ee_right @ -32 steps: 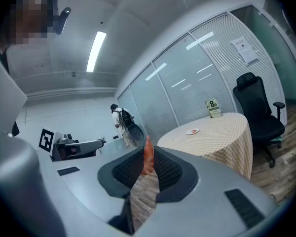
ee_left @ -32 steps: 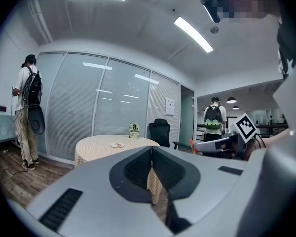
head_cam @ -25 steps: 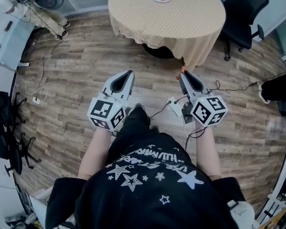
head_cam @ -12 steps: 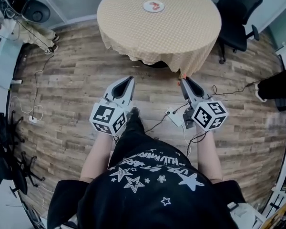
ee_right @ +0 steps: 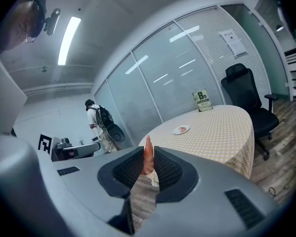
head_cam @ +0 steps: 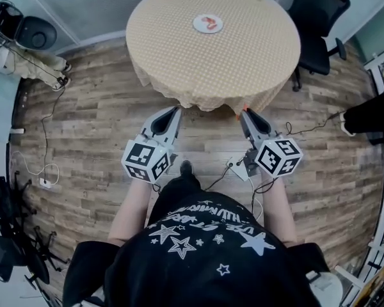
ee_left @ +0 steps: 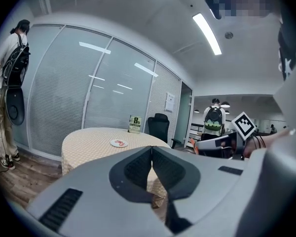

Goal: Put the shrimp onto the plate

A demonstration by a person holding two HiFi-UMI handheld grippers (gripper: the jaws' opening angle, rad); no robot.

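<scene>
Shrimp (ee_right: 148, 157), orange and slender, stands upright clamped in right tool (ee_right: 148, 151); left tool (ee_left: 151, 149) pinched together.

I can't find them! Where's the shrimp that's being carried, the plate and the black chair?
shrimp (ee_right: 147, 158): right gripper view, on its orange middle.
plate (head_cam: 197, 24): head view, on its white left rim.
chair (ee_right: 240, 88): right gripper view, on its backrest.

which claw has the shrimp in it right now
The right claw: an orange shrimp is pinched between its jaws, with its tip poking up. The left claw is shut on nothing.
</scene>
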